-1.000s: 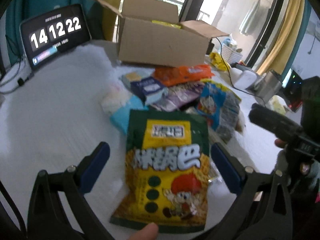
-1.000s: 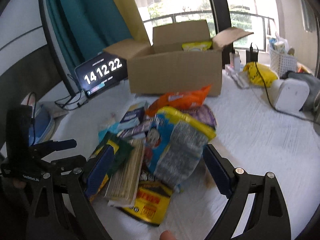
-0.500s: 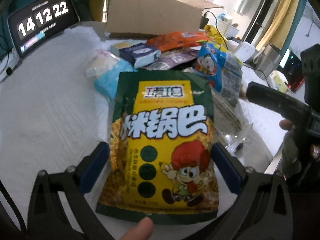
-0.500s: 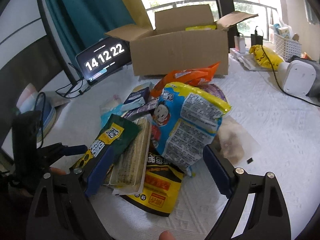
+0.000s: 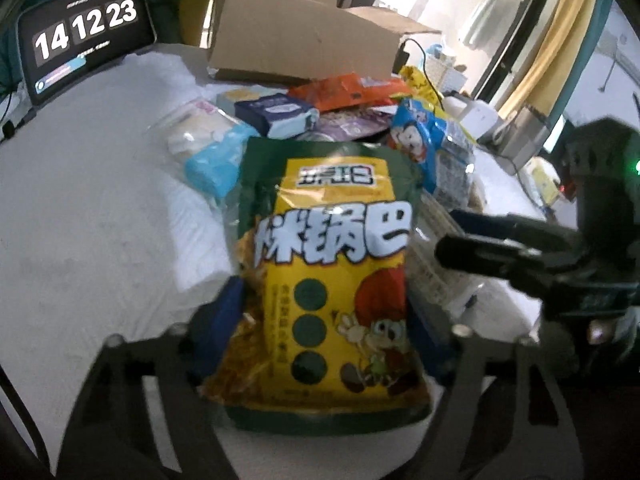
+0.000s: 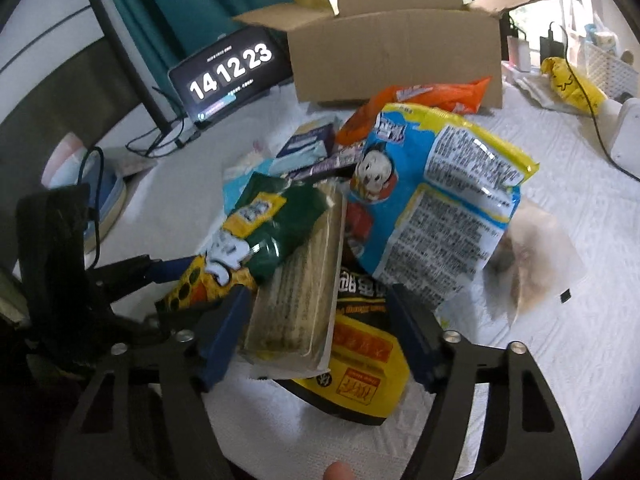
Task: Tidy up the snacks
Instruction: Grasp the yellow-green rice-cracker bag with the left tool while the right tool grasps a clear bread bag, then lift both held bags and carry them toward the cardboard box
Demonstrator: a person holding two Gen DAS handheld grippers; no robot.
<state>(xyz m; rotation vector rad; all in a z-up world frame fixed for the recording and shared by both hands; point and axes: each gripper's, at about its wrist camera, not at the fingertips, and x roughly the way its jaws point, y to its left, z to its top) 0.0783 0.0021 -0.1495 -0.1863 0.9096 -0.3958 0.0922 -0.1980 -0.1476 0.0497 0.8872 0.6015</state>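
A green and yellow snack bag (image 5: 328,280) with a cartoon face lies at the near edge of a snack pile. My left gripper (image 5: 324,316) is shut on it, blue pads pressing both sides; it also shows in the right wrist view (image 6: 256,232). My right gripper (image 6: 320,336) is closing around a clear biscuit pack (image 6: 300,288) and a black and yellow bag (image 6: 360,368); grip unclear. A blue and yellow bag (image 6: 436,200) lies just behind. The open cardboard box (image 6: 396,60) stands at the back.
A tablet clock (image 6: 232,68) leans at the back left. Orange bag (image 6: 428,96), dark blue box (image 5: 276,114), light blue pack (image 5: 216,156) and purple bag (image 5: 352,124) lie in the pile. A white device (image 6: 628,136), cable and basket (image 6: 608,68) sit at the right.
My left gripper's jaws have closed onto the green and yellow bag. My right gripper has moved down and closer to the pile and its jaws have narrowed around the biscuit pack.
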